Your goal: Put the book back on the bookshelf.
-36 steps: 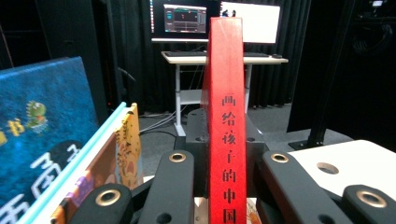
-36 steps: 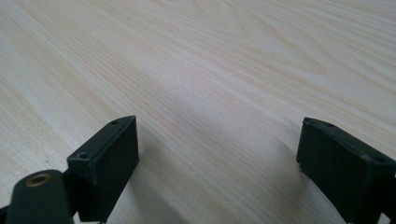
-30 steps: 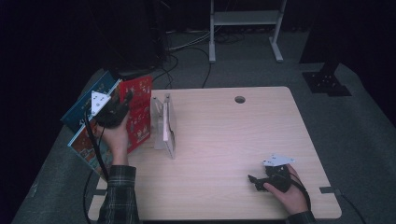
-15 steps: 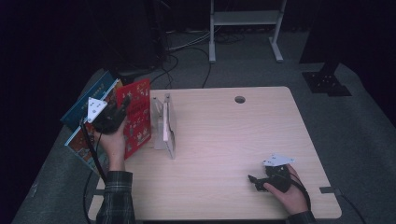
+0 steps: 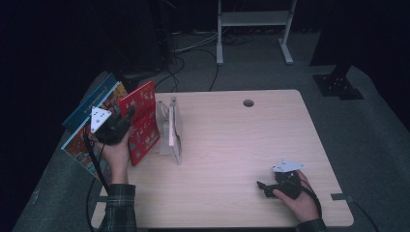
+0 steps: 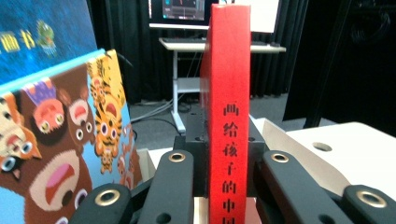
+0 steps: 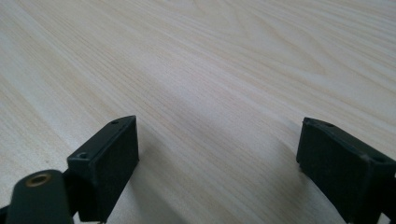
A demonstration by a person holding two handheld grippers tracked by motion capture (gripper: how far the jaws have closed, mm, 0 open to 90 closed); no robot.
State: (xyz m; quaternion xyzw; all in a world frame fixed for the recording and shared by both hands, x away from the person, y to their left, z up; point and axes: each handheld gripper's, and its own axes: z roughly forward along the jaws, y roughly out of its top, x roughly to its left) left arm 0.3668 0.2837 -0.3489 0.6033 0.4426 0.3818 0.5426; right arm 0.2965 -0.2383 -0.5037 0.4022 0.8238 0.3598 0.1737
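High view: left gripper [image 5: 129, 112] at the table's left edge, clamped on the spine of a thin red hardcover book [image 5: 141, 122] held upright, just left of a pale folding book stand [image 5: 170, 130] on the light wooden table [image 5: 241, 145]. Blue picture book with cartoon animals [image 5: 80, 145] leaning off the left edge behind the hand. Left gripper view: red spine [image 6: 228, 116] pinched between the two black jaws, dark characters printed down it, blue picture book [image 6: 56, 154] just to its left. Right gripper [image 5: 262, 187] resting near the table's front right corner, well apart from the books. Right gripper view: jaws spread wide over bare wood grain [image 7: 224, 70].
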